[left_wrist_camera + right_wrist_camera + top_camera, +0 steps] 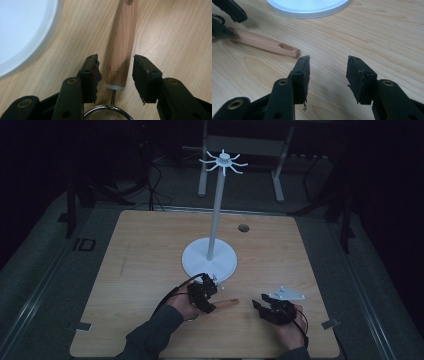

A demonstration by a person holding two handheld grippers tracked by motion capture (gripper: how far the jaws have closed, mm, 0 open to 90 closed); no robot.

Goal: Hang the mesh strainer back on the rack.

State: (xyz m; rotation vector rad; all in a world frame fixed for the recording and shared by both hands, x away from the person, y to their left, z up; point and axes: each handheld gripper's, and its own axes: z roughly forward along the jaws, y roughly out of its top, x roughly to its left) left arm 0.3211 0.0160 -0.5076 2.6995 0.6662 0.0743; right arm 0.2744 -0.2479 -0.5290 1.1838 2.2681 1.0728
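This looks like a lab or test room set up for recording, dim and bare. A plain wooden desk (150, 250) stands on grey floor mats (40, 270), with the letters "ID" (83, 244) marked beside it. Loose cables (155, 190) trail over the floor behind, near the metal legs of a frame (240, 150). The background is dark. A white stand (210, 257) is set centrally on the desk.

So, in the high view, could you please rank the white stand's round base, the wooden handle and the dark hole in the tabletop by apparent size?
1. The stand's round base, clearly largest.
2. The wooden handle, partly hidden by the left gripper.
3. The dark hole, smallest, though it lies farther from the camera.
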